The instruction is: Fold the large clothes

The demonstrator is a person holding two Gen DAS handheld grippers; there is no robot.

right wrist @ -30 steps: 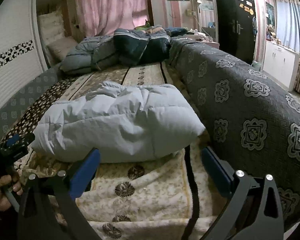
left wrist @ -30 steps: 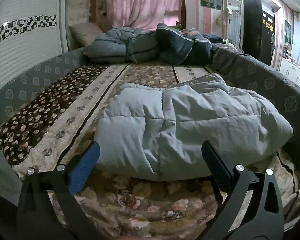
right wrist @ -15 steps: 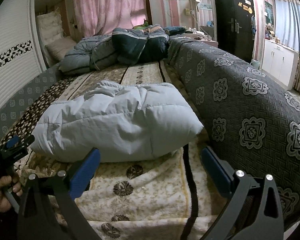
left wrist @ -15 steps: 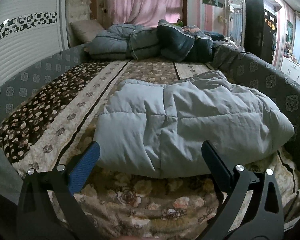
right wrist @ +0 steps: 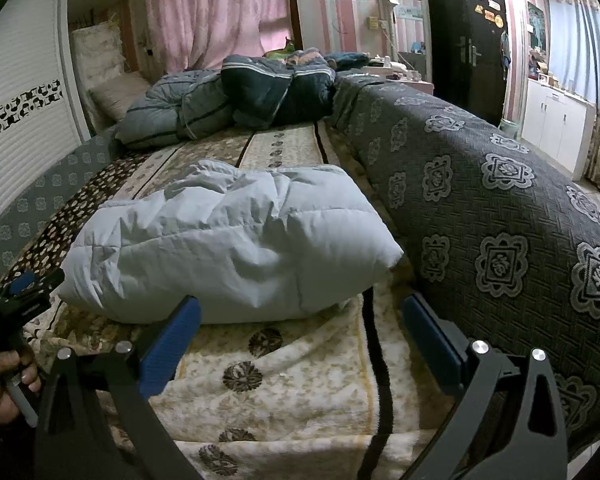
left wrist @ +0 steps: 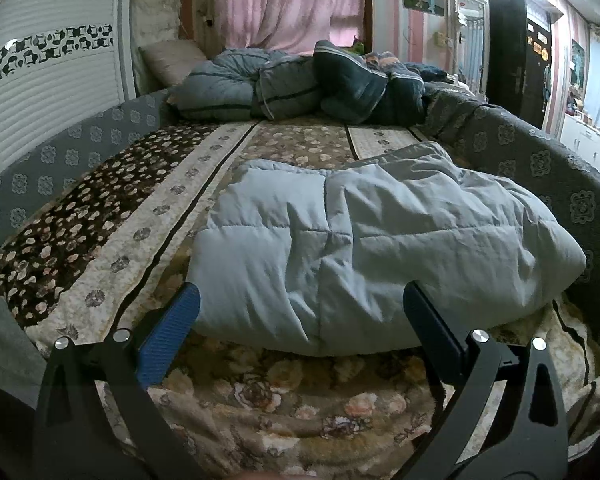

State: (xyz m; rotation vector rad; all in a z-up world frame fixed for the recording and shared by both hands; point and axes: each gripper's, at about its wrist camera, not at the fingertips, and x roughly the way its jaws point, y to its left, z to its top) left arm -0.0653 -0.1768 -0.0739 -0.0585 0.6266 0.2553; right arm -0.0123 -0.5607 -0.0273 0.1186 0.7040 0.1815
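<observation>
Both cams sit low at the foot end of the bed, looking along its length toward the pink curtain [left wrist: 276, 4] at the far wall; each one peers out between its own two fingers, so the left gripper [left wrist: 300, 308] and right gripper [right wrist: 300, 312] frame the bottom of their shots. The left wrist view faces the pale blue padded jacket [left wrist: 380, 256] pretty much head-on and close; the right wrist view sits off to the right, nearer the grey patterned cover [right wrist: 500, 216], catching the jacket's right end. Both share the jacket, the floral blanket [left wrist: 292, 392], and the bedding pile [right wrist: 236, 96]; the right view's left edge catches what's probably the left gripper, hard to tell.
</observation>
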